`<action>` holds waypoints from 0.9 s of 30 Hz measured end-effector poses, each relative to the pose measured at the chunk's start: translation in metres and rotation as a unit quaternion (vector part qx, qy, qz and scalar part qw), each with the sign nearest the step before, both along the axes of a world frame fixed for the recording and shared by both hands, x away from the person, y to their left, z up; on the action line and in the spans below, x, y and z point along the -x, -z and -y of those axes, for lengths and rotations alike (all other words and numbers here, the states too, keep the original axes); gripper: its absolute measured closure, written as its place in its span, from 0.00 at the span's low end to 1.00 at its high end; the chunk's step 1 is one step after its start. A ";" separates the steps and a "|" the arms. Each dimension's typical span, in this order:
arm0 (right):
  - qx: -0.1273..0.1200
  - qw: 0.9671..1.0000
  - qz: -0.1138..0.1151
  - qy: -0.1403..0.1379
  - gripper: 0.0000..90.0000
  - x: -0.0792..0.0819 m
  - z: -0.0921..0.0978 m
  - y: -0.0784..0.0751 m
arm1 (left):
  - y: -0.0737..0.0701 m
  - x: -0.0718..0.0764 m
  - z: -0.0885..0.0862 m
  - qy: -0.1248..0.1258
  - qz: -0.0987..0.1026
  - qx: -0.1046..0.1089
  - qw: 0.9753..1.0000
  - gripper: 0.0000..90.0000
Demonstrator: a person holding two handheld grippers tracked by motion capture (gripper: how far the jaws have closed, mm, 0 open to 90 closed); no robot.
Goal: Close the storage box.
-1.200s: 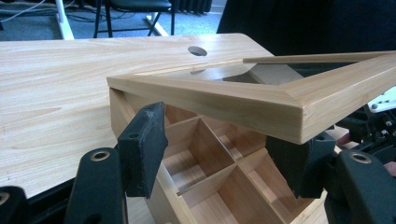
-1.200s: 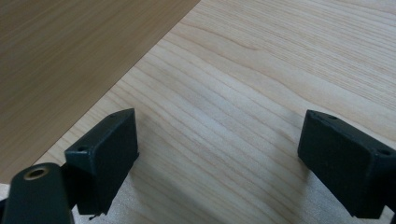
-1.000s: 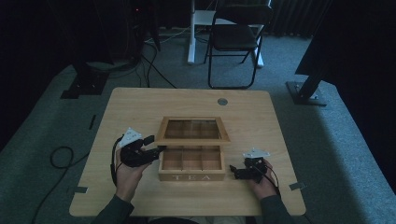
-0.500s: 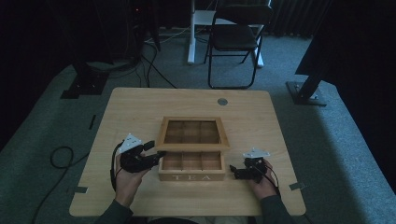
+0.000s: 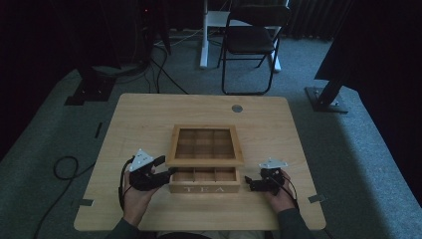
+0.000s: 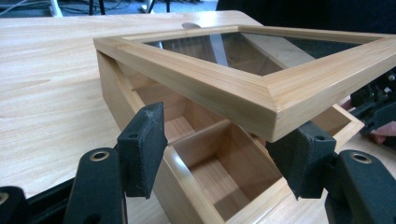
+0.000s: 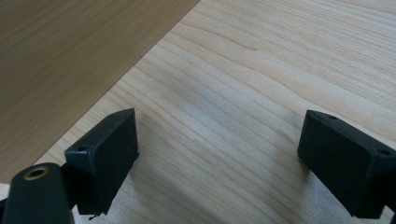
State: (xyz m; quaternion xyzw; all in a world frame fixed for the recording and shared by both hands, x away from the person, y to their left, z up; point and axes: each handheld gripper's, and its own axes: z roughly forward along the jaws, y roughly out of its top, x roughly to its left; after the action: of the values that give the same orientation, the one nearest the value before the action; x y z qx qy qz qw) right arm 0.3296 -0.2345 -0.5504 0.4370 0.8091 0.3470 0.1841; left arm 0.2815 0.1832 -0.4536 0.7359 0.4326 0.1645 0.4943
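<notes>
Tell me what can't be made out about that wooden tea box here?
- Rear compartments of the tea box: covered in the high view by its raised glass lid.
- Hinges: behind the lid in the left gripper view.
- Box's right end: cut off by the lid frame there.

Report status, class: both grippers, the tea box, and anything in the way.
Left gripper open, jaws straddling the tea box corner under its raised glass lid. Right gripper open, beside the box on the table. Nothing in the way.
</notes>
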 end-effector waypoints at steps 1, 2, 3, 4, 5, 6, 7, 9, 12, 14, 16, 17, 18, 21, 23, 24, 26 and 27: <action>0.000 1.000 0.000 0.000 0.13 0.000 0.000 0.000 | 0.001 0.001 0.000 0.001 -0.001 -0.001 1.000 0.42; 0.000 1.000 0.000 0.000 0.13 0.000 0.000 0.000 | 0.003 0.001 0.000 0.001 -0.002 -0.001 1.000 0.42; 0.000 1.000 0.000 0.000 0.13 0.000 0.000 0.000 | 0.004 0.002 0.000 0.002 -0.004 -0.001 1.000 0.42; 0.000 1.000 0.000 0.000 0.13 0.000 0.000 0.000 | 0.005 0.002 0.000 0.002 -0.005 -0.001 1.000 0.42; 0.000 1.000 0.000 0.000 0.13 0.000 0.000 0.000 | 0.006 0.003 0.000 0.002 -0.006 -0.002 1.000 0.42; 0.000 1.000 0.000 0.000 0.13 0.000 0.000 0.000 | 0.007 0.003 0.000 0.002 -0.008 -0.001 1.000 0.42; 0.000 1.000 0.000 0.000 0.13 0.000 0.000 0.000 | 0.008 0.004 -0.001 0.003 -0.009 0.000 1.000 0.42; 0.000 1.000 0.000 0.000 0.13 0.000 0.000 0.000 | 0.011 0.004 -0.001 0.003 -0.010 0.000 1.000 0.42; 0.000 1.000 0.000 0.000 0.13 0.000 0.000 0.000 | 0.013 0.006 -0.001 0.003 -0.014 0.000 1.000 0.42; 0.000 1.000 0.000 0.000 0.13 0.000 0.000 0.000 | 0.015 0.006 -0.001 0.002 -0.015 -0.001 1.000 0.42; 0.000 1.000 0.000 0.000 0.13 0.000 0.000 0.000 | 0.016 0.007 0.000 0.002 -0.018 0.000 1.000 0.42; 0.001 1.000 0.000 0.000 0.13 0.000 0.000 0.000 | 0.017 0.007 0.000 0.001 -0.019 0.000 1.000 0.42; 0.001 1.000 0.000 0.000 0.13 0.000 0.000 0.000 | 0.018 0.008 -0.001 0.002 -0.019 -0.002 1.000 0.42; 0.000 1.000 0.000 0.000 0.13 0.000 0.000 0.000 | 0.020 0.009 0.000 0.001 -0.023 -0.004 1.000 0.42; 0.000 1.000 0.000 0.000 0.13 0.000 0.000 0.000 | 0.022 0.009 0.000 0.000 -0.025 -0.006 1.000 0.42; 0.001 1.000 0.000 0.000 0.13 0.000 0.000 0.000 | 0.023 0.010 0.000 -0.001 -0.026 -0.006 1.000 0.42; 0.000 1.000 0.000 0.000 0.13 0.000 0.000 0.000 | 0.025 0.011 0.000 0.000 -0.028 -0.010 1.000 0.42; 0.000 1.000 0.000 0.000 0.13 0.000 0.000 0.000 | 0.026 0.011 0.000 -0.001 -0.029 -0.010 1.000 0.42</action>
State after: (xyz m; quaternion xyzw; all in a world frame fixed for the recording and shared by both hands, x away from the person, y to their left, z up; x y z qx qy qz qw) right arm 0.3297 -0.2345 -0.5504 0.4367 0.8094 0.3467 0.1843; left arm 0.2705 0.1830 -0.4791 0.7449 0.4463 0.1480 0.4734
